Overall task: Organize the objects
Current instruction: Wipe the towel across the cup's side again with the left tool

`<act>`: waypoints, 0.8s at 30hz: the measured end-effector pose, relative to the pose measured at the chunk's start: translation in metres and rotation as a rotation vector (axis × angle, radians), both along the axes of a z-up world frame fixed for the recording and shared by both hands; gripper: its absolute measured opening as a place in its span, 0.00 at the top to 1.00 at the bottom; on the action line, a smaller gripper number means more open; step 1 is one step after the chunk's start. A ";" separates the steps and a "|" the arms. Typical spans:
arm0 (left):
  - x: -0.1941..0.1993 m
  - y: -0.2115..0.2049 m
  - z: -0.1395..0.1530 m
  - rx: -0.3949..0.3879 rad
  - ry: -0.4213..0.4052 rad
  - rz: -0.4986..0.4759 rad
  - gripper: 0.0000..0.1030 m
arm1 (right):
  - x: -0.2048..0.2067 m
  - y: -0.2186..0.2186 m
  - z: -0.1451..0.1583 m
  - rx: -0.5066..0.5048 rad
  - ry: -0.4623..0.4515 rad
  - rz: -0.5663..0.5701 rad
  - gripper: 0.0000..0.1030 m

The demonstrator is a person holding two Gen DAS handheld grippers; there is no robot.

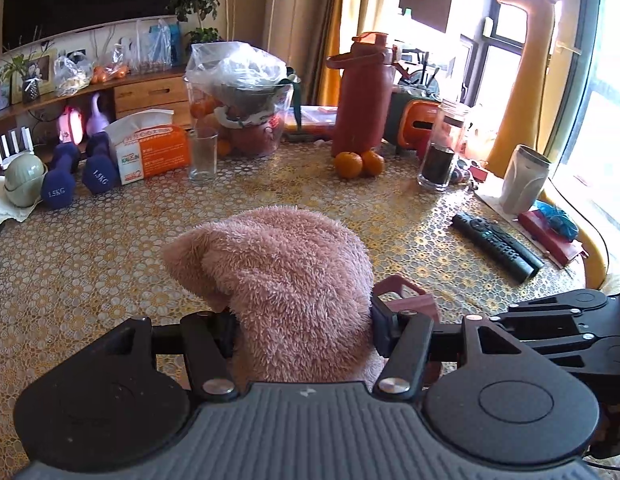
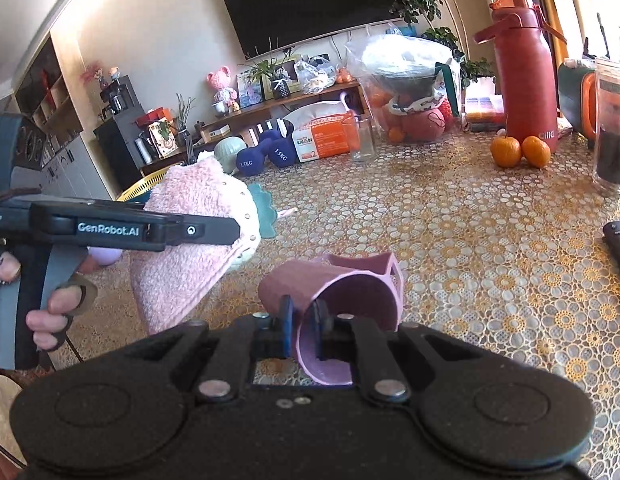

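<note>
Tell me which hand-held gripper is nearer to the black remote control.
Right. The right hand-held gripper, gripping a pink plastic cup, is closer to the black remote control; the left hand-held gripper sits farther left.

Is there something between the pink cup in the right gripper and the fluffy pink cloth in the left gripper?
Nothing visible stands between them. The pink cup, gripped at its rim by the right gripper, hangs tilted above the table. The fluffy pink cloth, held by the left gripper, is just to its left.
</note>
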State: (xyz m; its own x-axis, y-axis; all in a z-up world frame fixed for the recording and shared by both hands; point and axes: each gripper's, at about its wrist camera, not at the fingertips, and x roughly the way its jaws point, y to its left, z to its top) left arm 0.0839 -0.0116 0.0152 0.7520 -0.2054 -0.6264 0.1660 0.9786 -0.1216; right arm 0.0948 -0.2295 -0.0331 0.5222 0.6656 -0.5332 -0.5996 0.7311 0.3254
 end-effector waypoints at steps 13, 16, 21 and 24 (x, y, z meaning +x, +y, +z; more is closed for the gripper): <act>0.007 -0.022 -0.015 -0.087 0.053 -0.089 0.42 | -0.004 0.005 -0.001 -0.034 -0.020 0.010 0.92; 0.011 -0.016 -0.018 -0.086 0.066 -0.067 0.42 | -0.004 0.003 -0.003 -0.027 -0.014 0.006 0.92; 0.013 -0.006 -0.023 -0.056 0.074 -0.029 0.42 | -0.004 0.000 -0.004 -0.018 -0.008 -0.003 0.92; 0.015 0.001 -0.026 -0.035 0.076 -0.003 0.42 | -0.004 -0.001 -0.005 -0.015 -0.006 -0.005 0.92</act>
State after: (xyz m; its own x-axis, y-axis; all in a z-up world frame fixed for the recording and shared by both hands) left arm 0.0989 -0.0106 -0.0103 0.7018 -0.2301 -0.6742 0.1579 0.9731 -0.1677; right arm 0.0908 -0.2303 -0.0380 0.5286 0.6549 -0.5400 -0.5980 0.7388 0.3106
